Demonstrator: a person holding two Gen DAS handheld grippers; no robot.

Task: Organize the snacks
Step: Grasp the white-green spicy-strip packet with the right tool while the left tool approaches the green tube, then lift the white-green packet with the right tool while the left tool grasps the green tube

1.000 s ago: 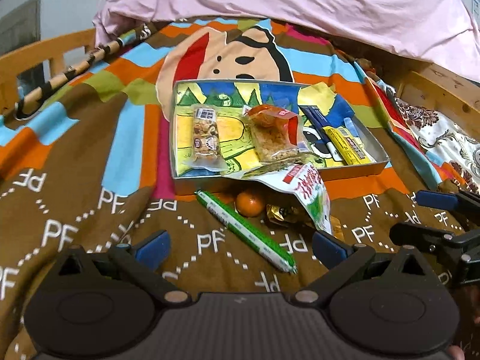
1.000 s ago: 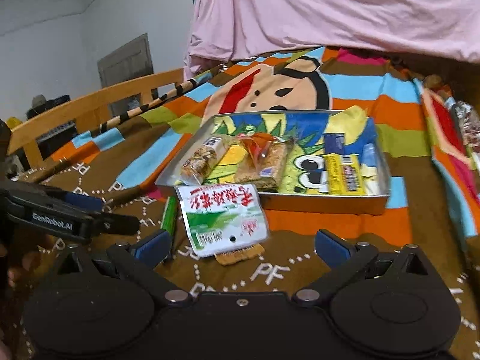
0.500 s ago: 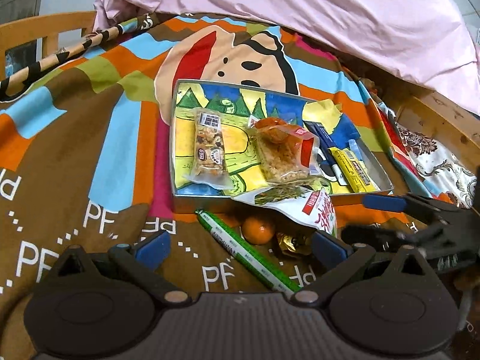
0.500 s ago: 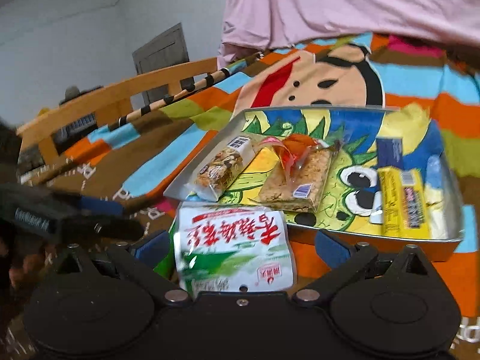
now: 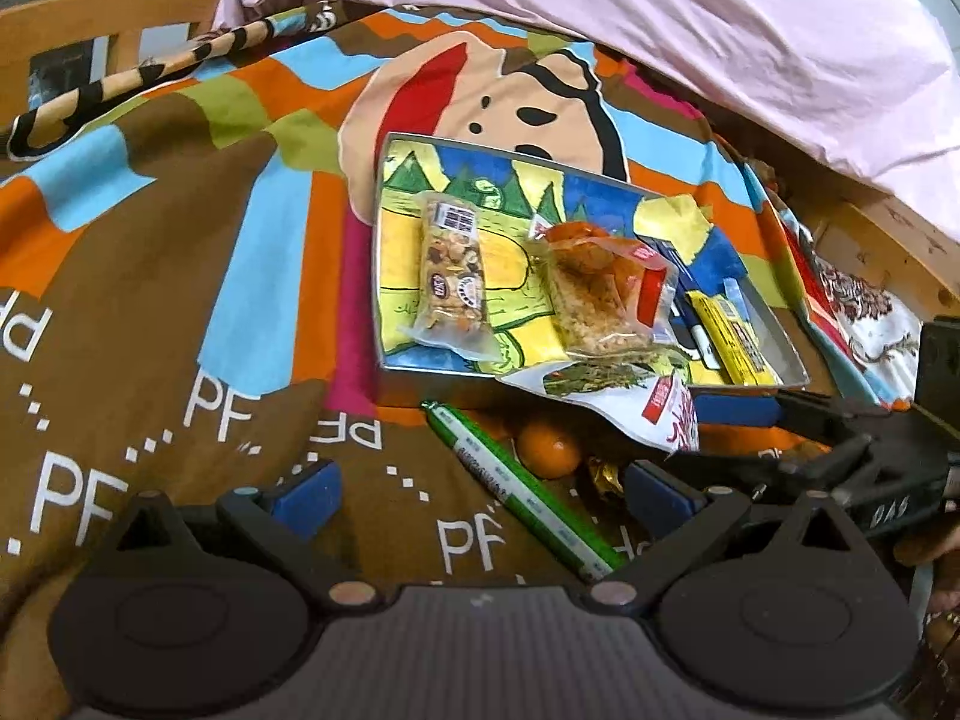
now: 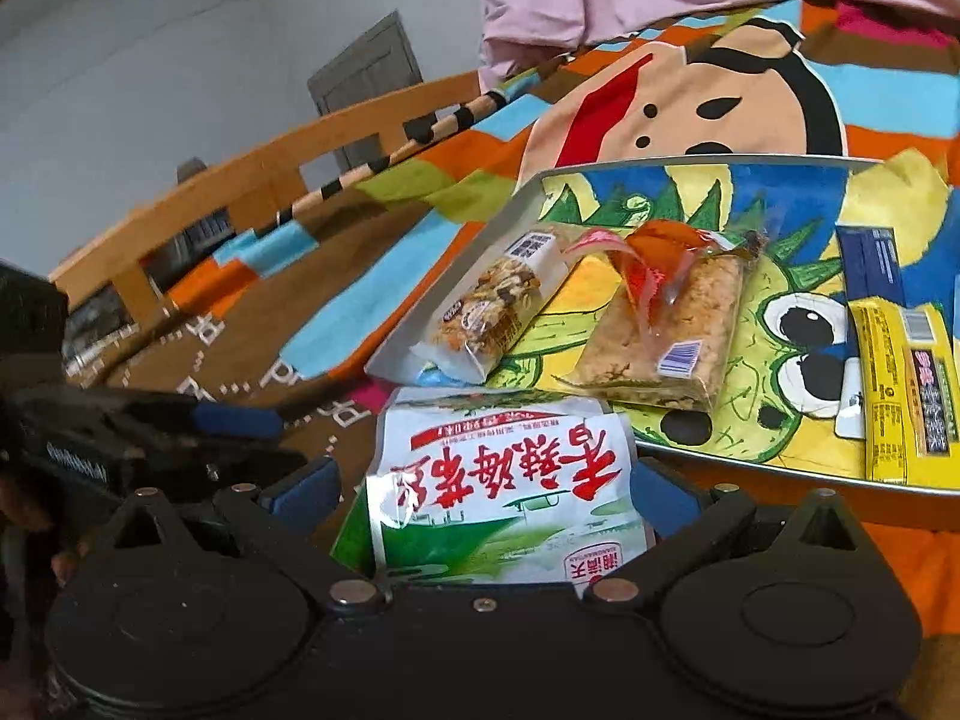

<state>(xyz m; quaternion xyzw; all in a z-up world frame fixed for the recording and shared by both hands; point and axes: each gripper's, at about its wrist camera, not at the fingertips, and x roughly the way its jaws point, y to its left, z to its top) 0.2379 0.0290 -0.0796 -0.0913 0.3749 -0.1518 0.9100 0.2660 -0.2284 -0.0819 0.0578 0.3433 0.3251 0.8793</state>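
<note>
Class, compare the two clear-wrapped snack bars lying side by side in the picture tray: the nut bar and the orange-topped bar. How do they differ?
The nut bar looks narrower, while the orange-topped bar looks wider and bulkier. The nut bar shows dark and pale nut pieces; the orange-topped bar looks pale and crumbly, with red and orange wrapper print. The nut bar lies nearer the tray wall, the orange-topped bar nearer the middle. Both lie flat in clear wrappers with barcodes.

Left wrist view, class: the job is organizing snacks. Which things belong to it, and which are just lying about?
Part of the job:
tin tray
nut bar
orange-wrapped snack
yellow packet
white-and-green packet
green stick pack
orange
gold-wrapped sweet

Just lying about:
patterned bedspread
pink sheet
wooden bed frame
</note>
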